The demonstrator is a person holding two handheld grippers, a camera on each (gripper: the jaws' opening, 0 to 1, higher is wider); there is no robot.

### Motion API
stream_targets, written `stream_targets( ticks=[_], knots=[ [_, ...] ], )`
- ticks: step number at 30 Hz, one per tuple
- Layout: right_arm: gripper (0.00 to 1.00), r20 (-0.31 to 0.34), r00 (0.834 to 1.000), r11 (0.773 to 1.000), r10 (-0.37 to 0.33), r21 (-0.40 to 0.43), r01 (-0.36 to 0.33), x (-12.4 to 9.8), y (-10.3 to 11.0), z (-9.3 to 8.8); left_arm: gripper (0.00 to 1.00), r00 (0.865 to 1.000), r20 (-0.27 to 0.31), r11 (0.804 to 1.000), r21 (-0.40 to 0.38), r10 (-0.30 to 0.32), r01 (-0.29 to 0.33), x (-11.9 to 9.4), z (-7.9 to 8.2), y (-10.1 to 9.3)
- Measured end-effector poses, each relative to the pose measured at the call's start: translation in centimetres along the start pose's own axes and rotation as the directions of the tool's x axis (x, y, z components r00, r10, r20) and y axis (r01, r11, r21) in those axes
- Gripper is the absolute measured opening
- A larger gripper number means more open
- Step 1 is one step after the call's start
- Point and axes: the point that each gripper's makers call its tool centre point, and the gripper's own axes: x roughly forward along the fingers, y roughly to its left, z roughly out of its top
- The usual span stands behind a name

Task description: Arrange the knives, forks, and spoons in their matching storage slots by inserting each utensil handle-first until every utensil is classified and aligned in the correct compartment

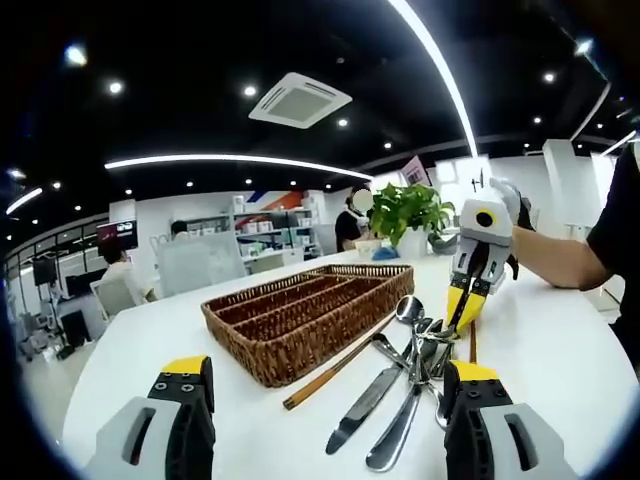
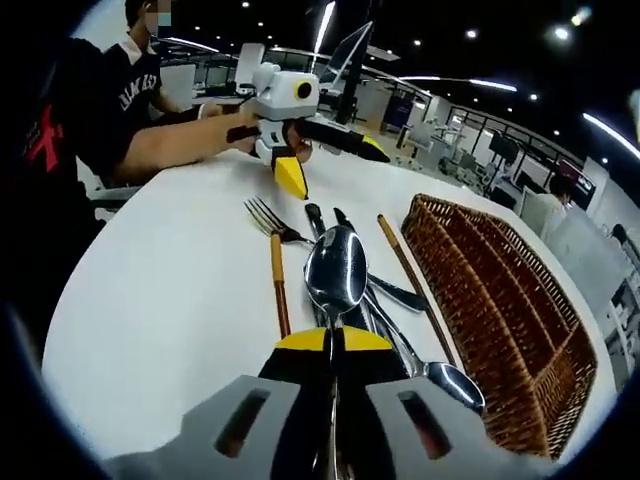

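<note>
On the white table (image 1: 560,350), a woven wicker cutlery tray (image 1: 310,318) with long, bare compartments is seen in the left gripper view, and just beside it a loose pile of utensils is spread. A wooden-handled utensil (image 1: 335,372) lies along the tray's near edge, with a table knife (image 1: 366,398) and a spoon (image 1: 400,432) next to it. The left gripper (image 1: 330,425) is held above the table with its yellow-tipped jaws spread wide apart and nothing between them. The right gripper (image 1: 464,310) is seen from that view reaching down into the pile. In the right gripper view, the right gripper (image 2: 335,345) is closed on the handle of a steel spoon (image 2: 336,268), whose bowl points away from the camera. A wooden-handled fork (image 2: 276,262) lies just left of it, a brown stick-like handle (image 2: 410,275) lies between the pile and the tray (image 2: 500,310), and a second spoon's bowl (image 2: 455,383) rests near the jaws. The left gripper (image 2: 290,175) is held by a person's hand across the table.
</note>
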Motion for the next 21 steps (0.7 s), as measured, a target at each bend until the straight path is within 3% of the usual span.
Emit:
stream_targets(
  ticks=[10, 16, 21],
  knots=[
    [0.00, -0.023, 0.999, 0.998, -0.044, -0.048, 0.043, -0.1, -0.5, 0.0, 1.00, 1.000, -0.004, 1.000, -0.007, 0.014, -0.014, -0.1, -0.2, 0.4],
    [0.00, 0.008, 0.998, 0.996, -0.054, -0.074, 0.055, -1.0, -0.8, 1.6, 1.00, 1.000, -0.009, 1.000, -0.013, 0.023, -0.024, -0.2, -0.5, 0.8],
    [0.00, -0.021, 0.998, 0.992, -0.067, -0.111, 0.064, -1.4, -1.3, 2.3, 1.00, 1.000, -0.013, 1.000, -0.014, 0.028, -0.028, -0.3, -0.6, 0.9]
  ],
)
